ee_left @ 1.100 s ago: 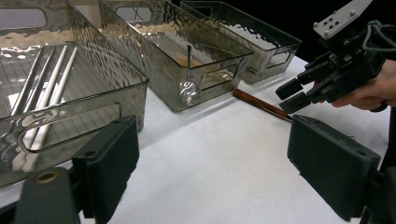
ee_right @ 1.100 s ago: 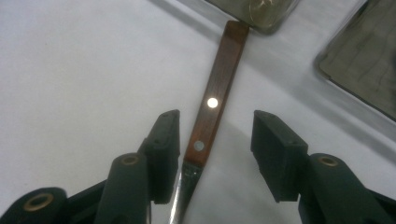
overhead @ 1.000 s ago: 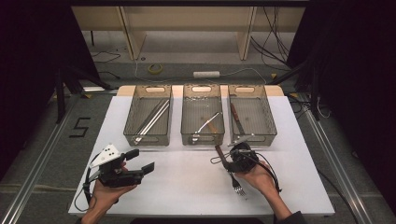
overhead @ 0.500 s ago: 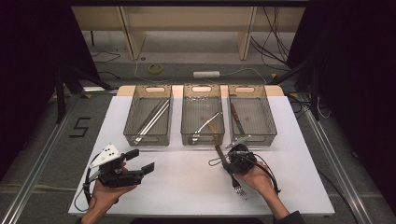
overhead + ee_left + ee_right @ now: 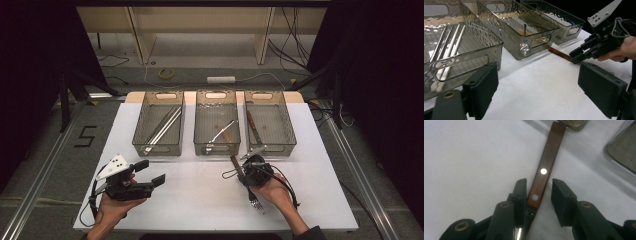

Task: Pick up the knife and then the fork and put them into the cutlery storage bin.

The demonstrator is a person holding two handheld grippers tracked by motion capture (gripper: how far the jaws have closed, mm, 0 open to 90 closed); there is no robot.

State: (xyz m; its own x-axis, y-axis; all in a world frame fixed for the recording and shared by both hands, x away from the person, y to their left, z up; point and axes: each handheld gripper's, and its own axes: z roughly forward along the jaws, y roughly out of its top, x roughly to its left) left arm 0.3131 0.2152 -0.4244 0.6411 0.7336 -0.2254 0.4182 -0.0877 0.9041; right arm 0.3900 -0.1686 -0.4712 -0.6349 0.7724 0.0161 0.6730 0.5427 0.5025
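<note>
A fork with a brown wooden handle (image 5: 546, 167) lies on the white table, its tines (image 5: 255, 202) toward the front edge. My right gripper (image 5: 241, 172) stands over the handle (image 5: 235, 164). Its jaws have just been closing, and the handle lies between them. The left pad (image 5: 520, 195) is against the wood; a gap remains at the right pad (image 5: 560, 197). My left gripper (image 5: 151, 171) is held at the front left, open with nothing between its pads (image 5: 482, 87). From there I see the right gripper (image 5: 575, 57) over the handle (image 5: 559, 53).
Three clear grey bins stand in a row behind the hands. The left bin (image 5: 140, 145) holds pale chopsticks, the middle bin (image 5: 217, 151) a utensil, the right bin (image 5: 272, 149) a brown-handled knife. Bare white table lies between the two hands.
Both hands have stayed in place. The fork has not moved. From the high view the right gripper's jaws look hardly different.
</note>
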